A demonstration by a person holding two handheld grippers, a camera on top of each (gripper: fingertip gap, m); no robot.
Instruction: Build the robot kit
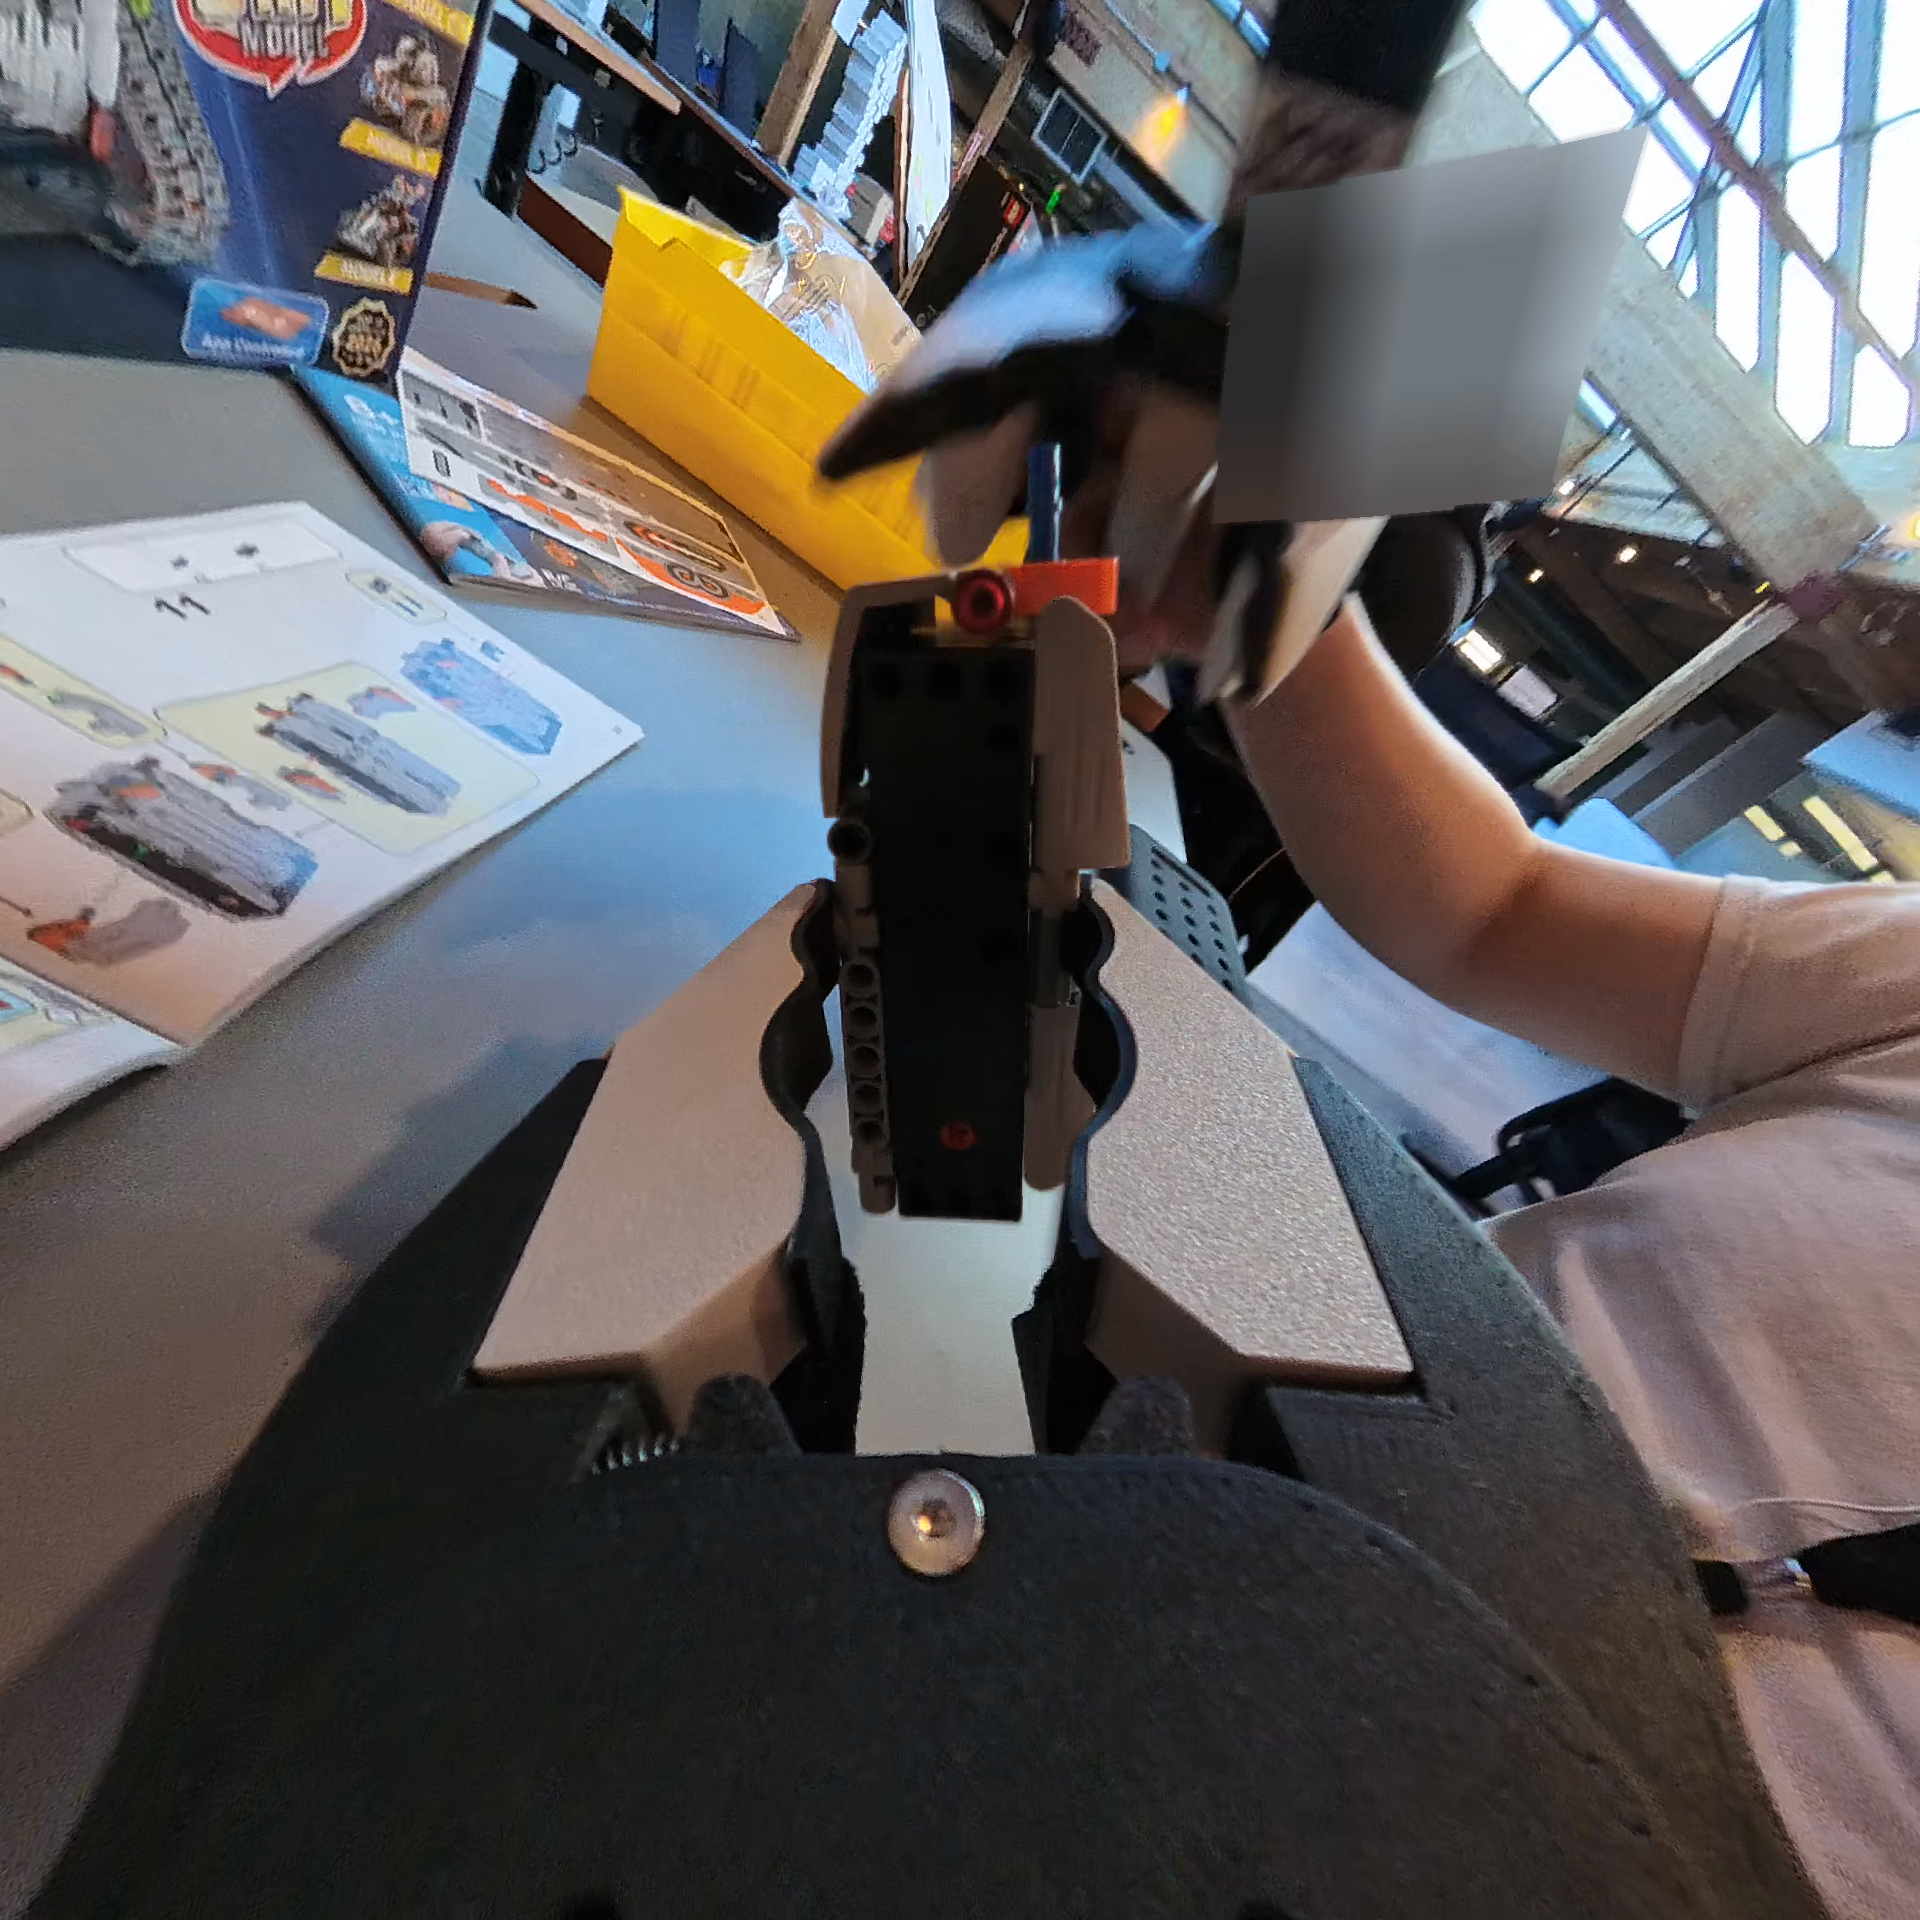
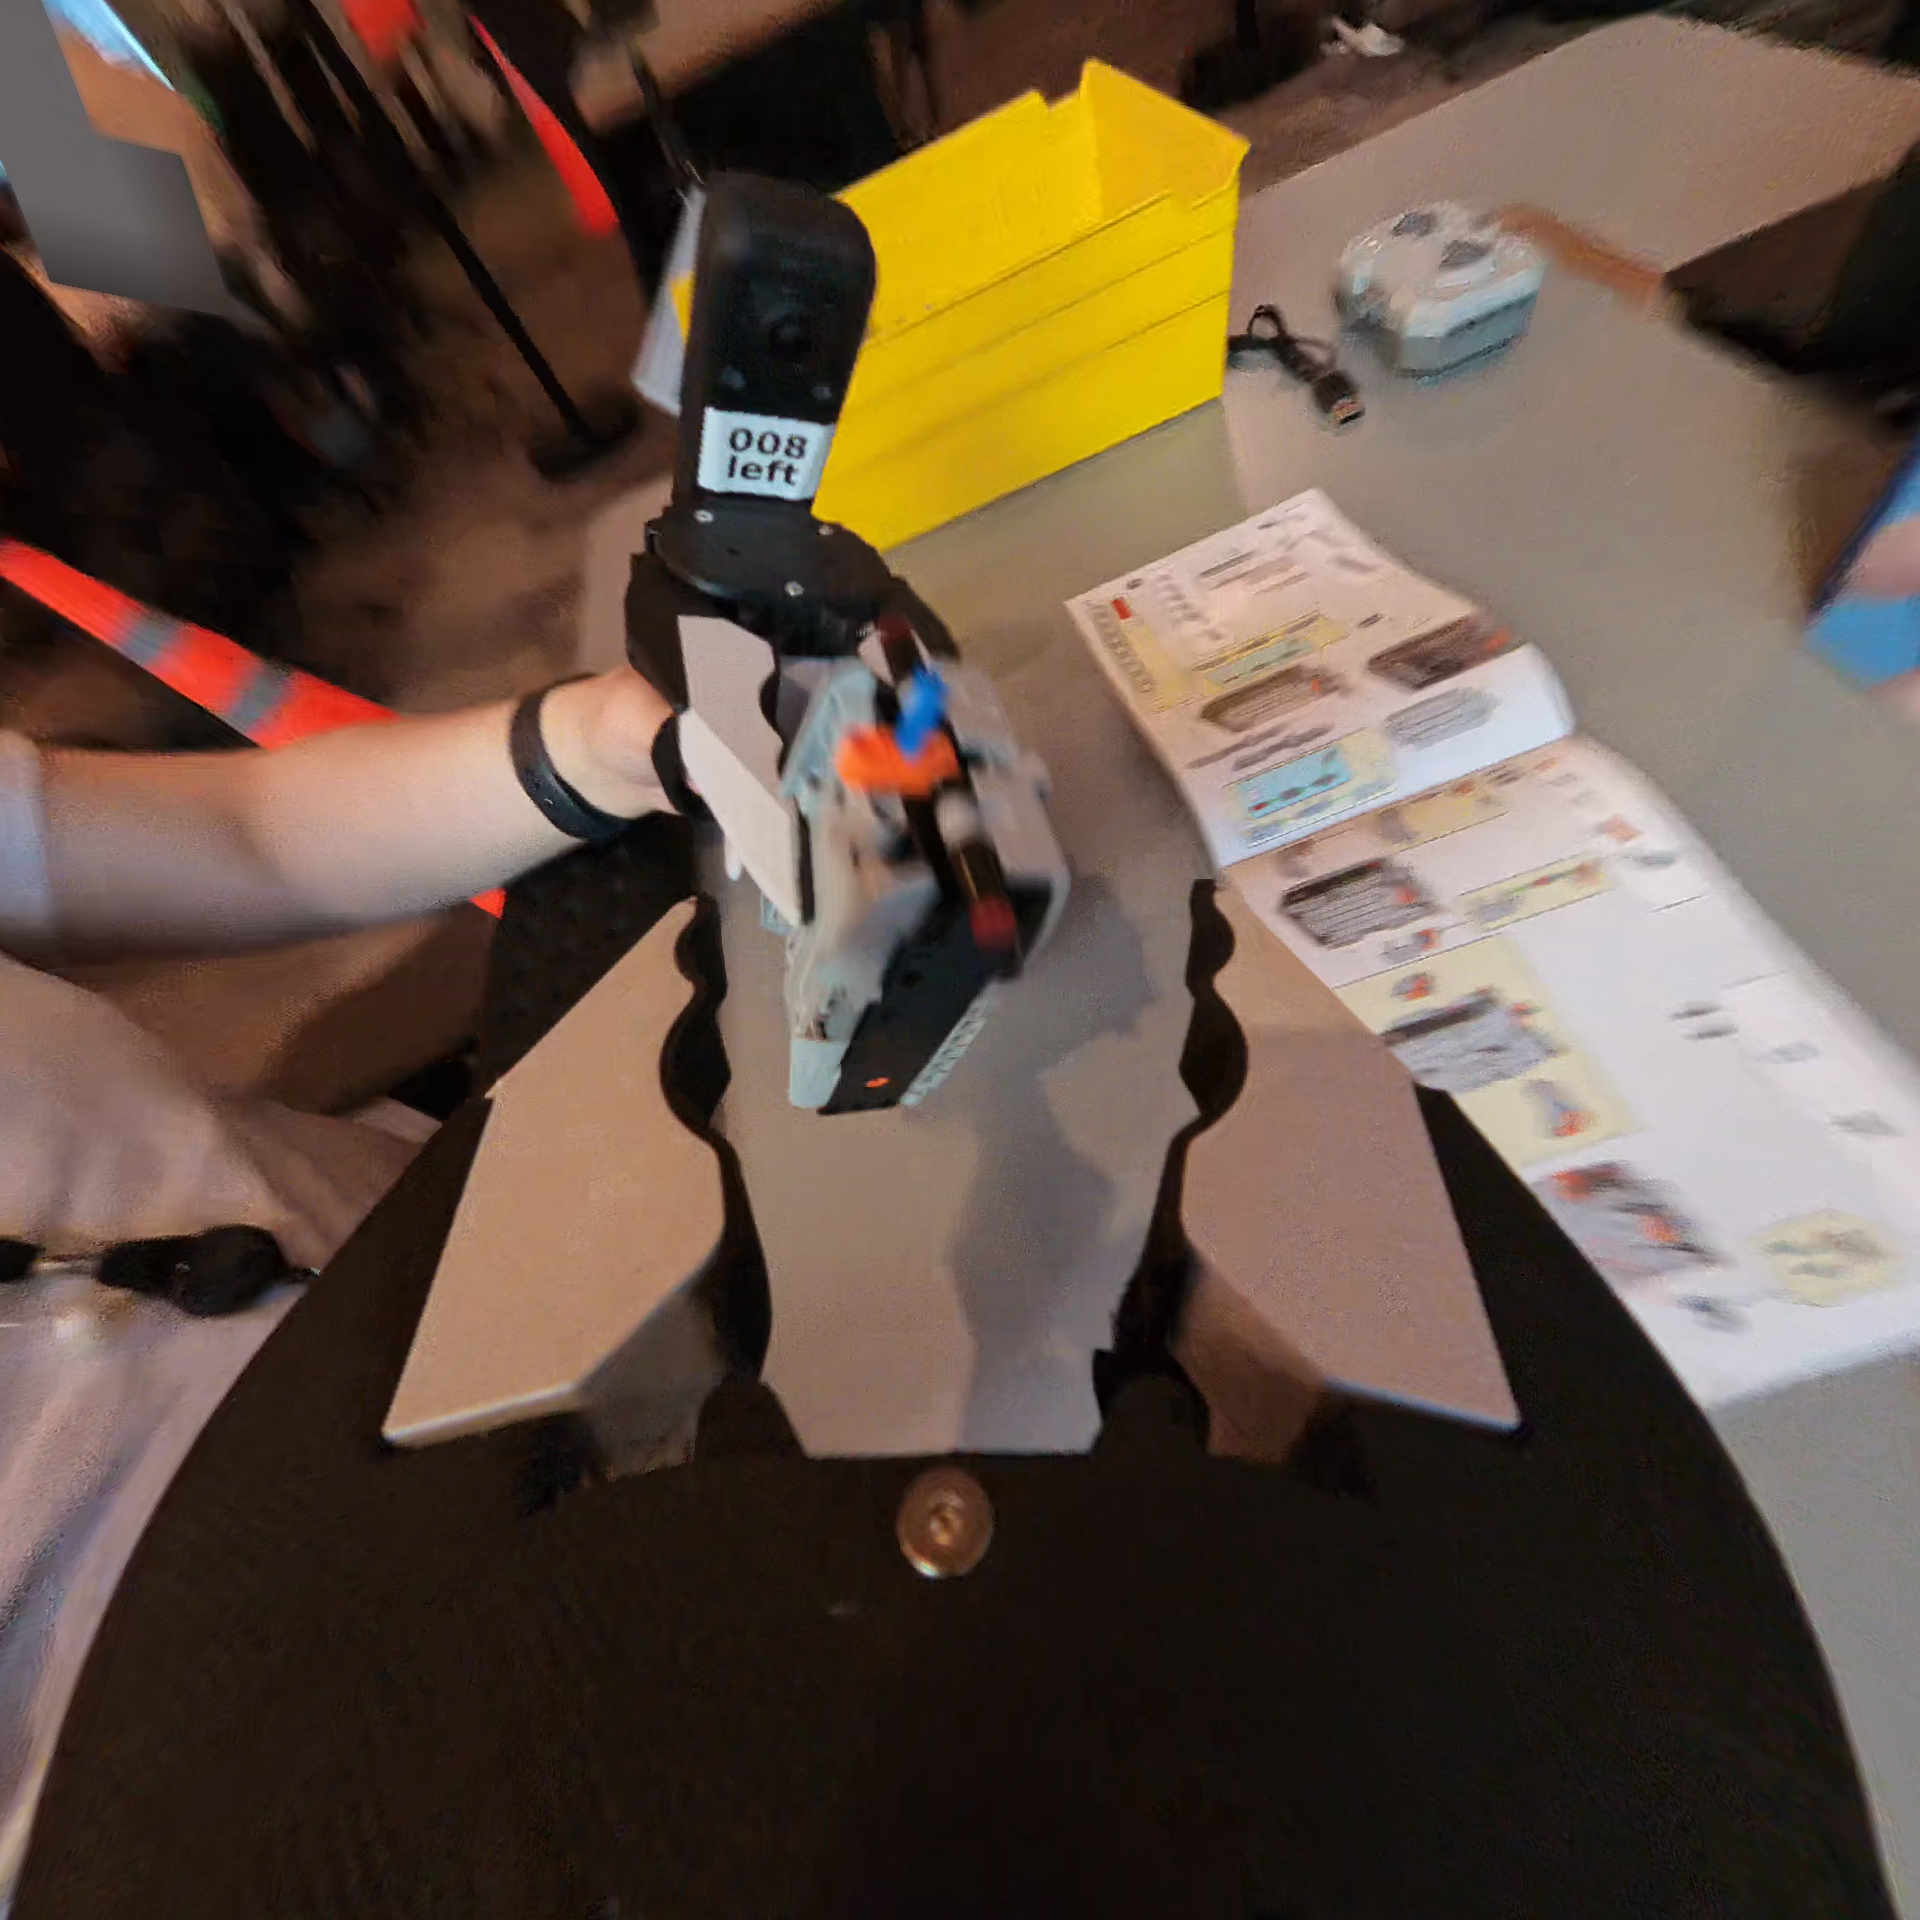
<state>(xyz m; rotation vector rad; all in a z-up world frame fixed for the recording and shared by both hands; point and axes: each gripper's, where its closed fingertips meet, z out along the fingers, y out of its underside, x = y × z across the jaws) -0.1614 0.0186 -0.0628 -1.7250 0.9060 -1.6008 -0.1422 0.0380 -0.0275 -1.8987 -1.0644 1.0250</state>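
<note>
My left gripper [image 1: 951,914] is shut on a black and grey brick-built model [image 1: 945,935] and holds it upright above the grey table [image 1: 644,852]. An orange piece [image 1: 1070,584] and a red pin [image 1: 983,601] sit at the model's top end. A blue pin [image 1: 1045,499] stands up from the orange piece. My right gripper [image 2: 951,914] is open and empty. In the left wrist view it [image 1: 1044,530] hovers blurred over the model's top, fingers either side of the blue pin. The right wrist view shows the left gripper [image 2: 790,748] with the model [image 2: 914,935] and the blue pin [image 2: 920,707].
An open instruction booklet [image 2: 1507,935] lies on the table. A yellow bin [image 2: 1049,312] with a plastic bag stands behind. A sticker sheet [image 1: 582,499] and a printed box [image 1: 301,177] are at the far left. A grey-white device [image 2: 1439,275] and a black cable [image 2: 1299,364] lie beyond. Both grippers' tips are roughly 40 cm from the grey-white device [image 2: 1439,275].
</note>
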